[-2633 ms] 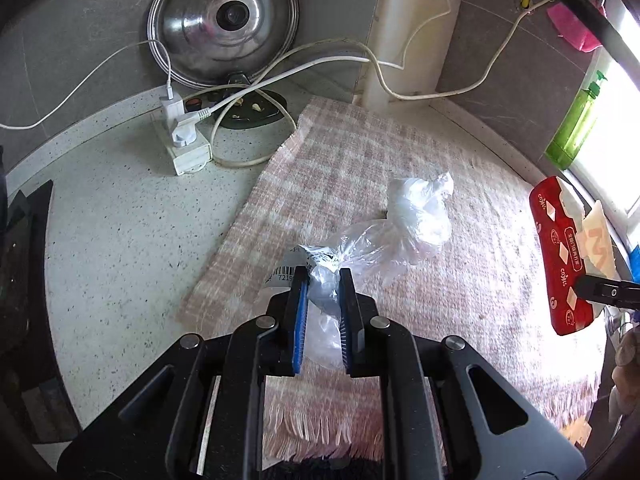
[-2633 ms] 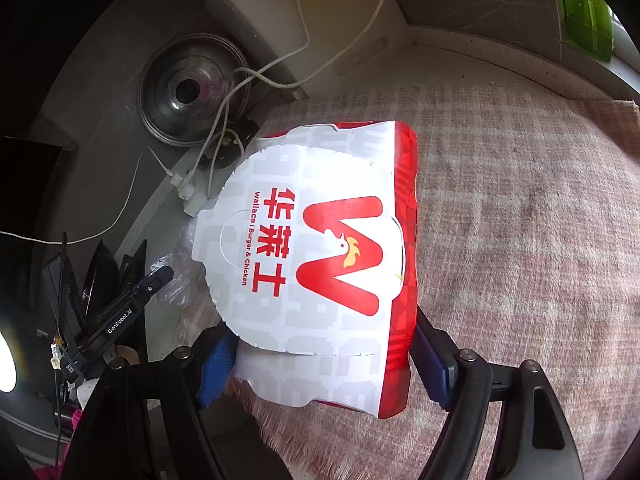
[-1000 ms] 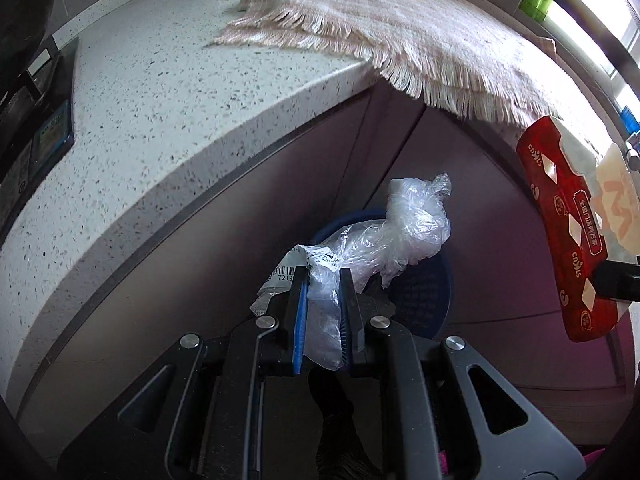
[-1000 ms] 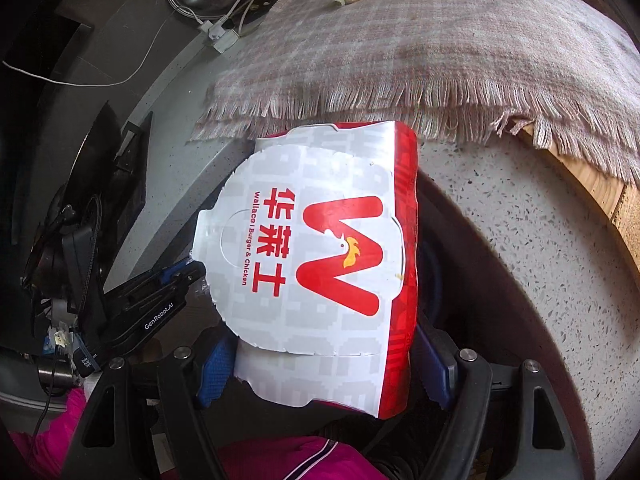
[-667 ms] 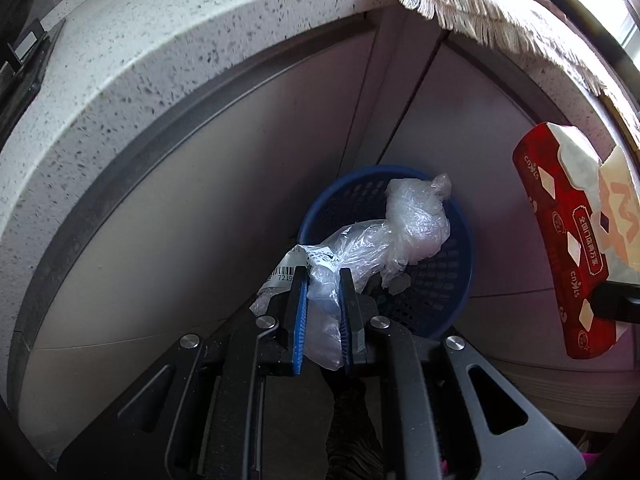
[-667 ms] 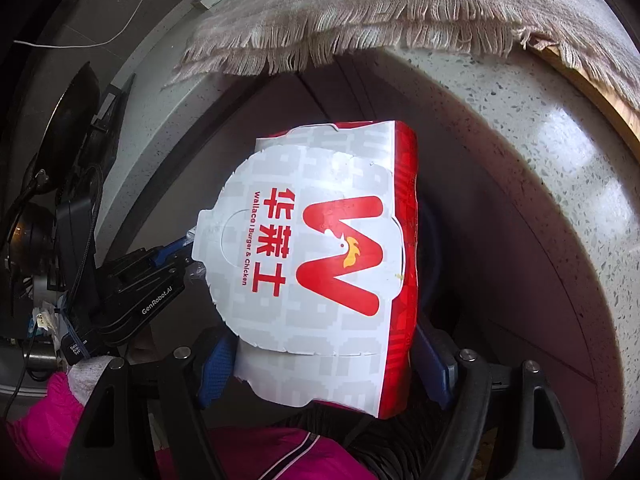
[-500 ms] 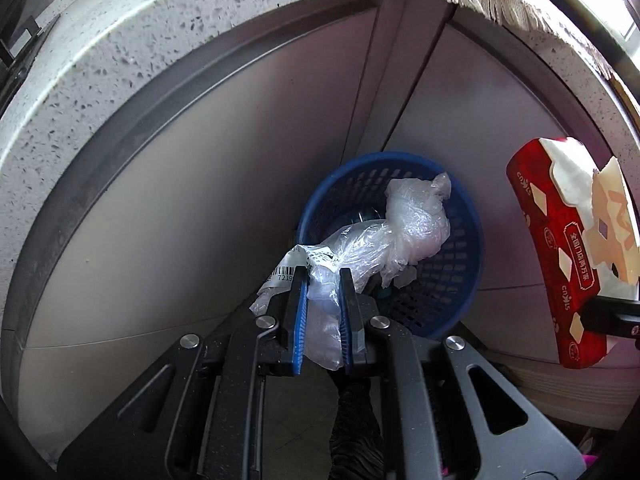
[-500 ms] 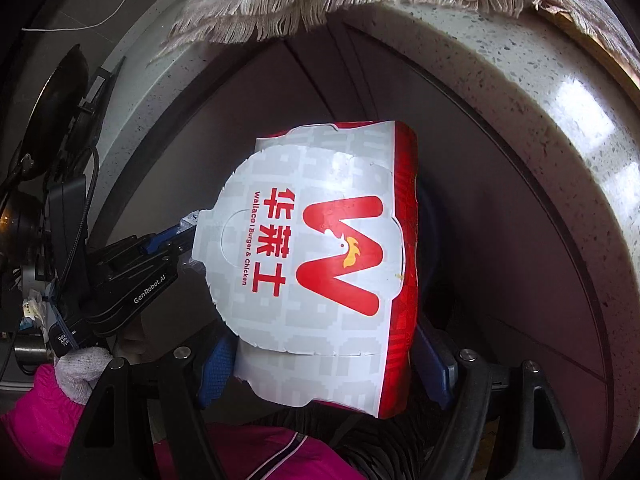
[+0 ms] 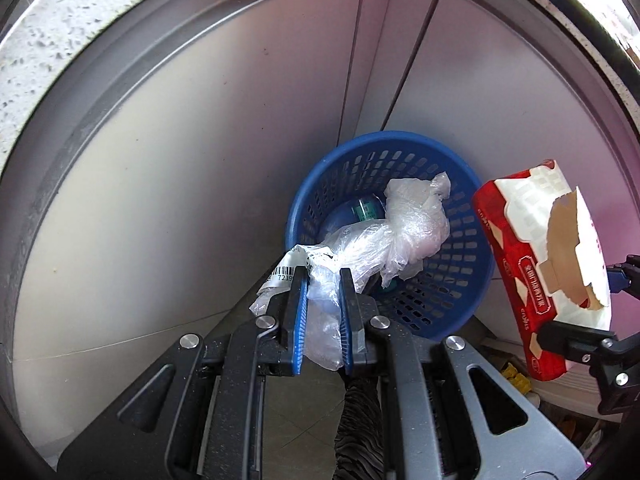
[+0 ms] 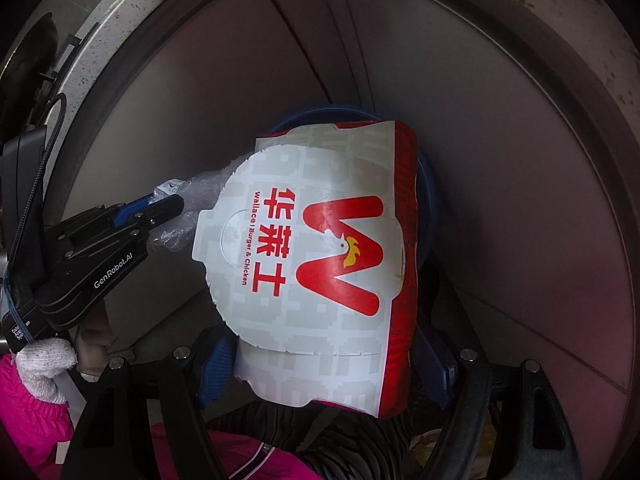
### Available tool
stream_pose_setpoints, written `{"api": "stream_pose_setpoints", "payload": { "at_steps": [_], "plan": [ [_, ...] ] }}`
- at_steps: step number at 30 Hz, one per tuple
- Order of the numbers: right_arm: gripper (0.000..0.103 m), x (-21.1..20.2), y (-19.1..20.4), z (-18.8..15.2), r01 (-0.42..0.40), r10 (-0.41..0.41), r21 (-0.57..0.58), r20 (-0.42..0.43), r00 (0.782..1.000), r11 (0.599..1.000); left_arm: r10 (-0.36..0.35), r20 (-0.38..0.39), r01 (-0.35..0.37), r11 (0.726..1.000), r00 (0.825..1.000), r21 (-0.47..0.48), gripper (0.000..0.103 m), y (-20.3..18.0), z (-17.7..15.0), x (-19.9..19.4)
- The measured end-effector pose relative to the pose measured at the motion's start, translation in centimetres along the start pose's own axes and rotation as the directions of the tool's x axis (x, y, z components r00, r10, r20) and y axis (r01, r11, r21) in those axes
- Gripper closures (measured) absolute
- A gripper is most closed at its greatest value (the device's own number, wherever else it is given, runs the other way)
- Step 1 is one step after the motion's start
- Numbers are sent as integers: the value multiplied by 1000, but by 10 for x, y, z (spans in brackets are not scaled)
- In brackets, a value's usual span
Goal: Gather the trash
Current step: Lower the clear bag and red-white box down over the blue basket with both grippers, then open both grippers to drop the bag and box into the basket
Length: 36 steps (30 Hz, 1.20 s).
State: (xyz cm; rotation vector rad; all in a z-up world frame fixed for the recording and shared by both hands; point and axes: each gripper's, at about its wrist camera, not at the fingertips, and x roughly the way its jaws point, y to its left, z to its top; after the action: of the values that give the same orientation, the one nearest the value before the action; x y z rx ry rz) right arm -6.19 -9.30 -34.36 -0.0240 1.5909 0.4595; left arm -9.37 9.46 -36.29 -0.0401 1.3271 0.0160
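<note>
A: Item one, the plastic bag [image 9: 392, 232]. Where is it standing in the count?

B: The left tool [image 9: 322, 276] is pinching it tight at the crumpled neck, beside a barcode label [image 9: 282, 276]. The bag's loose end is hanging over the mouth of the blue basket [image 9: 320, 184], which is sitting on the floor against the cabinet doors [image 9: 160, 160] under the counter [image 9: 36, 24]. It is not dropped yet.

A: Item two, the burger box [image 10: 320, 264]?

B: The right tool [image 10: 324, 364] is spread wide but clamping the flattened red-and-white box across its width. From the left camera the box [image 9: 544, 280] is hovering just beside the basket's rim, not above the opening.

A: Anything already in the basket?

B: Something small with a green label [image 9: 364, 210] is lying at the bottom; what it is cannot be told.

A: So the tally?

B: Both pieces appear gathered and carried to the basket; neither is released. Remaining, by judgement: letting the bag go, sliding the box over the opening, dropping it. Whether more trash is waiting on the counter is not showing.
</note>
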Motion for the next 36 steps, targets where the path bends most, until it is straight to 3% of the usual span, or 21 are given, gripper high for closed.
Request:
{"api": "stream_pose_setpoints", "payload": {
  "at_steps": [17, 21, 25, 36],
  "plan": [
    [19, 34, -3, 20, 31, -31, 4, -28, 999, 1000, 0, -13, 0, 1000, 1000, -5, 90, -8, 7, 8],
    [16, 28, -6, 18, 38, -38, -6, -17, 999, 999, -5, -8, 5, 1000, 1000, -9, 83, -6, 8, 2],
    [20, 24, -12, 23, 32, -32, 0, -15, 999, 999, -3, -2, 3, 1000, 1000, -12, 72, -2, 9, -4],
    [20, 11, -12, 21, 30, -30, -7, 4, 1000, 1000, -6, 19, 7, 1000, 1000, -16, 69, 3, 14, -21]
  ]
}}
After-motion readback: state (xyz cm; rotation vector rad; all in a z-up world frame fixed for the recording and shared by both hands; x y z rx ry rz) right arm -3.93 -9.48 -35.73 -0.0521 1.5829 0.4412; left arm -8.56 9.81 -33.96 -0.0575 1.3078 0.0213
